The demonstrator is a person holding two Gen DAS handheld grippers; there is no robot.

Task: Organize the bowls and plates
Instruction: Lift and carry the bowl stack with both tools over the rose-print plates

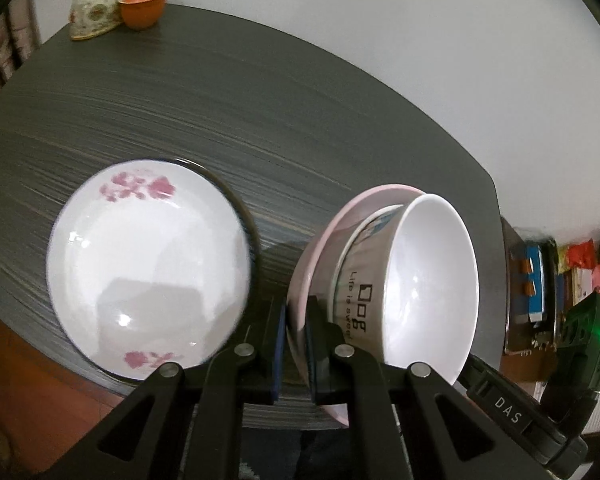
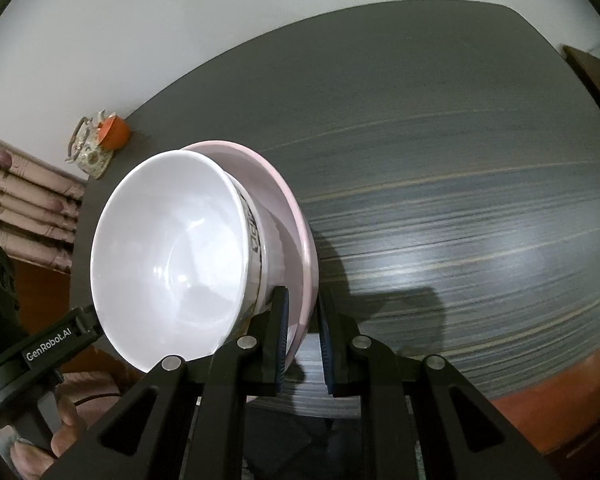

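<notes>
A pink plate (image 1: 328,232) carries a stack of bowls; the top bowl (image 1: 428,280) is grey outside with black lettering and white inside. My left gripper (image 1: 296,320) is shut on the plate's near rim. From the opposite side, my right gripper (image 2: 302,320) is shut on the rim of the same pink plate (image 2: 284,208), with the top bowl (image 2: 168,248) just left of it. The plate and bowls hang tilted above the dark table (image 1: 260,100). To the left, a white plate with pink flowers (image 1: 148,264) lies on the table.
A patterned teapot (image 1: 96,4) and an orange cup (image 1: 142,6) stand at the table's far corner by the white wall. Colourful packages (image 1: 580,264) crowd a shelf at the right. A hand (image 2: 60,420) grips the left gripper's handle (image 2: 48,346).
</notes>
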